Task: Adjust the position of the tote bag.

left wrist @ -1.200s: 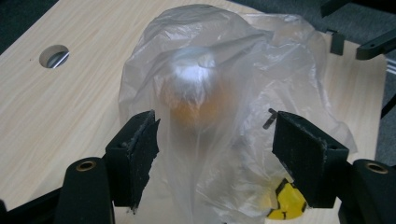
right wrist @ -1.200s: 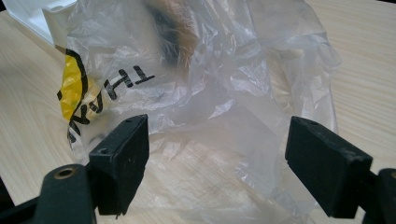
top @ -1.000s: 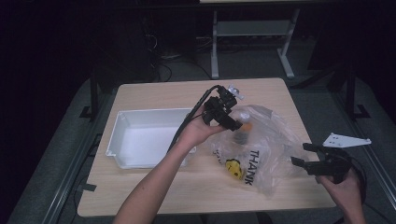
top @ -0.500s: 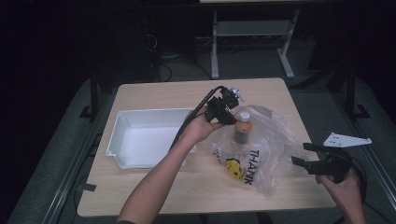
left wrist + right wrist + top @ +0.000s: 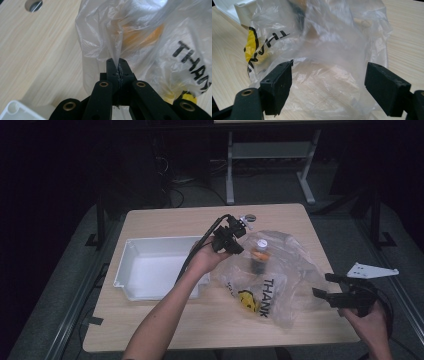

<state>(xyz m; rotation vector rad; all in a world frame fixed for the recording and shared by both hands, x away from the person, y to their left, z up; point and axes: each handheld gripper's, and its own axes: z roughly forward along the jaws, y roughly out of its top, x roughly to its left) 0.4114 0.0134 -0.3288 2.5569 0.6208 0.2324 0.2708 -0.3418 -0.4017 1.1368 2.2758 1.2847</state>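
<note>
A clear plastic bag [image 5: 292, 270] with black "THANK" print and a yellow smiley lies on the wooden table [image 5: 165, 220]. Inside it stands a dark bottle [image 5: 259, 256] with a white cap and an orange label. My left gripper [image 5: 232, 239] is shut on the bag's left edge and holds it lifted; in the left gripper view the film [image 5: 117, 47] runs pinched between the jaws of the left gripper [image 5: 119, 68], with an orange blur [image 5: 142, 37] behind. My right gripper [image 5: 324, 285] stands open at the bag's right end. In the right gripper view the right gripper [image 5: 328, 77] has its jaws wide apart, with the bag [image 5: 324, 47] just ahead.
A white tray [image 5: 131, 247] sits on the table's left half, beside my left forearm; its corner [image 5: 12, 110] and its wall [image 5: 242, 10] show in the gripper views. A round cable hole [image 5: 250, 217] lies near the far edge. A dark floor and a metal frame [image 5: 270, 150] are beyond.
My left gripper has drawn the bag's edge slightly left and up, and the bottle inside now stands clearer of it. The right gripper has held still.
</note>
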